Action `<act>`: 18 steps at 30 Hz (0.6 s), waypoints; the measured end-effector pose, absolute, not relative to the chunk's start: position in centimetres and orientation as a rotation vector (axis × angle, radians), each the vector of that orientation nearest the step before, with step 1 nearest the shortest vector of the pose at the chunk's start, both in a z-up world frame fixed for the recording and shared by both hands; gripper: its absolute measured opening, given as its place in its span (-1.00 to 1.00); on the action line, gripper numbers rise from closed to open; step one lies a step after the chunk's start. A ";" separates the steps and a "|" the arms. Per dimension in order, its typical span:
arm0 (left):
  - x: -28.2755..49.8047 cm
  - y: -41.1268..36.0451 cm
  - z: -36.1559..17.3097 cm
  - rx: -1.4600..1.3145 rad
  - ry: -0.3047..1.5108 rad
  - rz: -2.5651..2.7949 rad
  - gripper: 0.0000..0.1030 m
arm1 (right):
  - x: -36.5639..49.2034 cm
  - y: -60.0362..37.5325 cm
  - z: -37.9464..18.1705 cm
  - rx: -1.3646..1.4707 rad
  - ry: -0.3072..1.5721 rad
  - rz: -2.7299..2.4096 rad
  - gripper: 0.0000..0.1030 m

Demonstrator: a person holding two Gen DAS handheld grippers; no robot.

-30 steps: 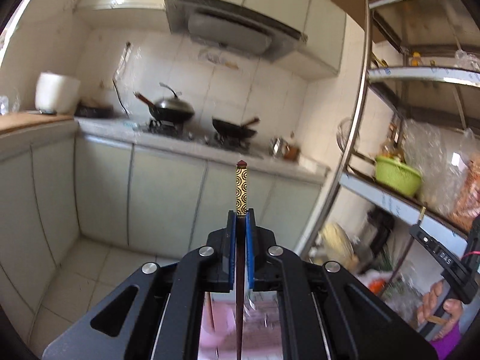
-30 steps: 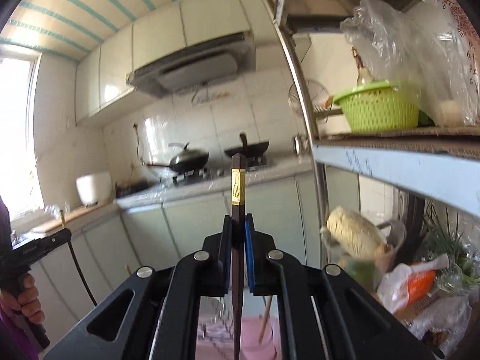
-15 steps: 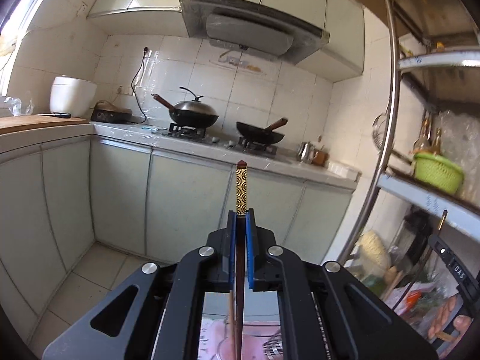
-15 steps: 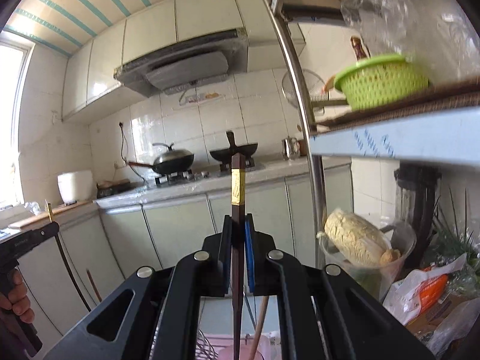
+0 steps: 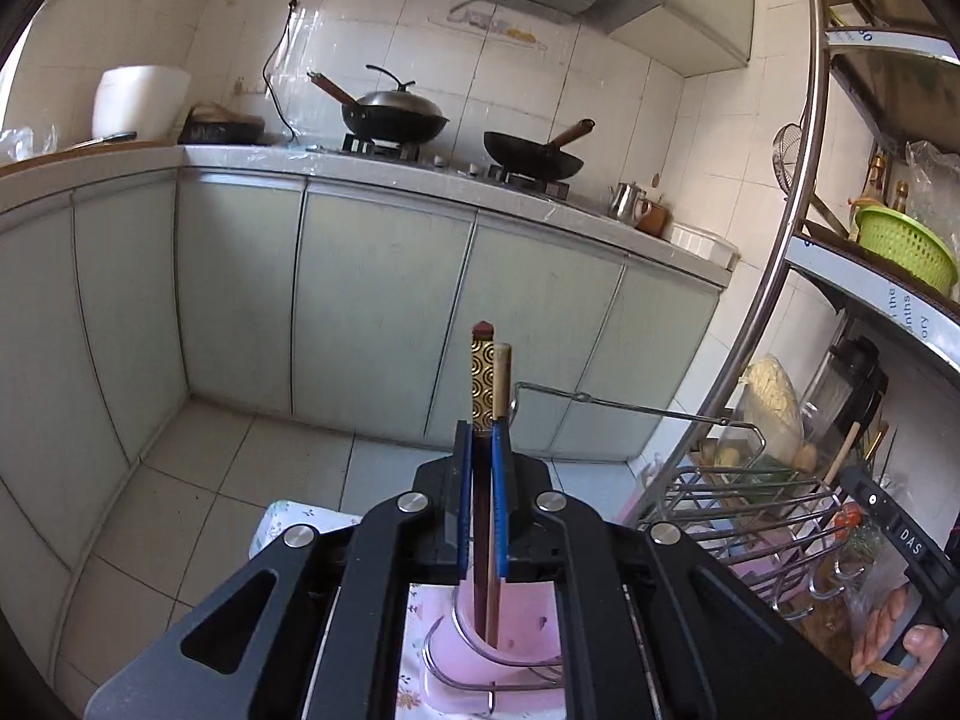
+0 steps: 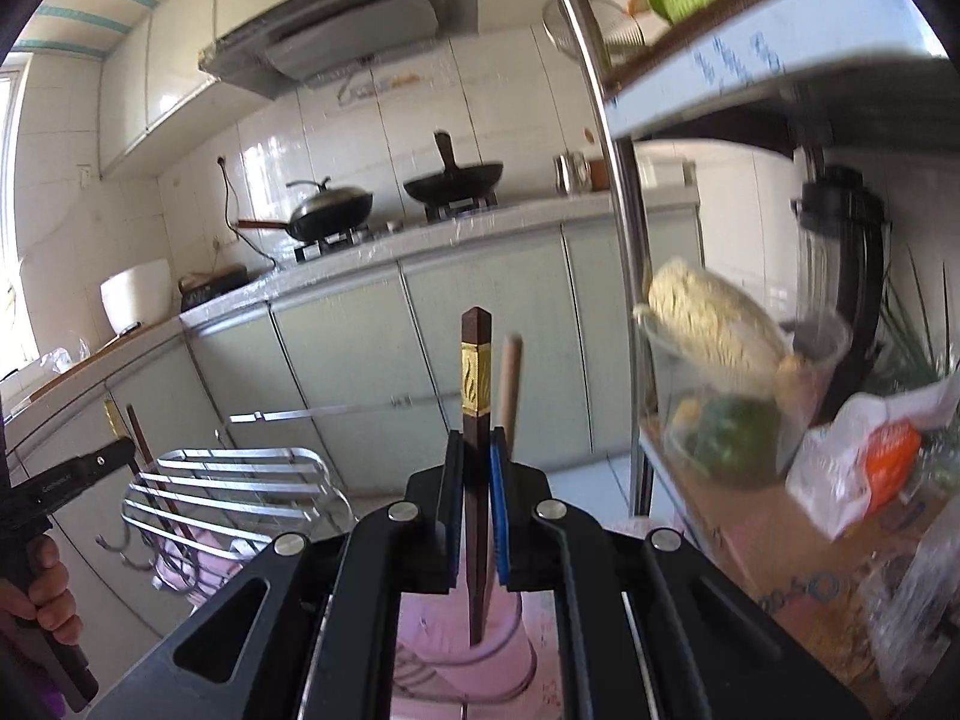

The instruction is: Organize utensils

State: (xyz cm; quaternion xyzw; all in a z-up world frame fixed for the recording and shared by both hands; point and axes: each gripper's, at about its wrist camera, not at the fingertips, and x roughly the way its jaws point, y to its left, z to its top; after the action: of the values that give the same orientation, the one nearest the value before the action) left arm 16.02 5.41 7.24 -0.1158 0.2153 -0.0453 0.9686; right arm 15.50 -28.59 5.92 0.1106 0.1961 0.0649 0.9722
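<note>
The left claw (image 5: pixel 482 444) is seen clamped on a dark chopstick (image 5: pixel 482 372) with a gold patterned band, held upright between the blue pads. A pale wooden chopstick (image 5: pixel 501 378) stands just right of it, touching or nearly so; whether it is also gripped cannot be told. Directly beneath this claw a pink cup (image 5: pixel 510 642) is ringed by a wire holder (image 5: pixel 456 660), and both sticks' lower ends reach down into its mouth. To the claw's right a wire dish rack (image 5: pixel 744 498) is set, its bars close to the claw's flank, leaving little side room there.

The right claw (image 6: pixel 477 462) is closed on a second dark chopstick (image 6: pixel 475 372) with a gold band, also upright, its tip inside a pink holder (image 6: pixel 468 666) below. A blurred pale stick (image 6: pixel 511 384) rises just right of it. The rack (image 6: pixel 234 480) lies to this claw's left, and a shelf post (image 6: pixel 618 192) stands close on the right.

Beyond both claws open tiled floor (image 5: pixel 228 480) is left free up to the cabinet fronts (image 5: pixel 384 306); further off, two woks (image 5: pixel 396 114) are placed on the table.
</note>
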 end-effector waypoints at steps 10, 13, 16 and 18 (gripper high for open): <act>17.3 5.9 9.1 -0.256 0.483 -0.133 -0.90 | 17.0 -29.4 8.2 0.236 0.471 0.156 -0.86; 17.8 5.2 8.7 -0.234 0.504 -0.133 -0.90 | 17.8 -29.0 7.5 0.212 0.518 0.142 -0.85; 18.0 4.6 8.2 -0.217 0.519 -0.133 -0.89 | 18.1 -28.7 6.2 0.213 0.550 0.138 -0.82; 18.2 4.5 8.1 -0.213 0.522 -0.133 -0.86 | 18.2 -28.7 5.7 0.233 0.569 0.154 -0.78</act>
State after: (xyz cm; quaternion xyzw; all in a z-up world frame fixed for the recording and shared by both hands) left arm 18.20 4.46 8.05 -0.1051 0.2576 -0.0654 0.9583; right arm 18.21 -28.71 5.73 0.1146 0.2796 0.0756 0.9503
